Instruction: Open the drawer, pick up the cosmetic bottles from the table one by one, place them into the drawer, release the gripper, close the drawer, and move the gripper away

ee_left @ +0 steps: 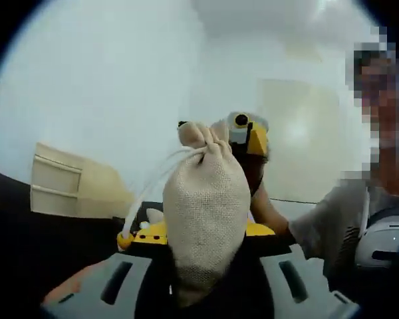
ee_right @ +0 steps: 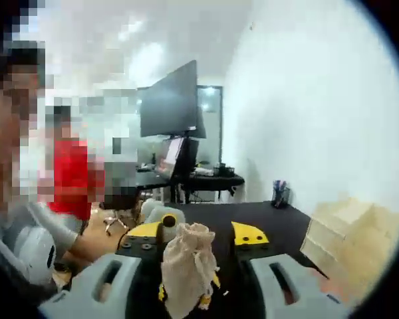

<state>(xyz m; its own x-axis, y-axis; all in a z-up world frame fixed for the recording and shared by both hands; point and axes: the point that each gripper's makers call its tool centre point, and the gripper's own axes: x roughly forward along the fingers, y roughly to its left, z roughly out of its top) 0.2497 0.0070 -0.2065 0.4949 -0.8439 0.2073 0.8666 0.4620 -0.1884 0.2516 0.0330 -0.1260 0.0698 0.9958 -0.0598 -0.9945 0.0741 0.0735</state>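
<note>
I count one little cloth bag tied at the top, at six o'clock in my left gripper view. One wooden drawer box sits at nine o'clock. In my right gripper view, two dark screens stand at twelve o'clock.

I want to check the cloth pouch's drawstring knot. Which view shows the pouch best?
The left gripper view: the pouch is large and central, with its tied neck and string clear. In the right gripper view the pouch looks smaller and slightly blurred, between the jaws.
</note>
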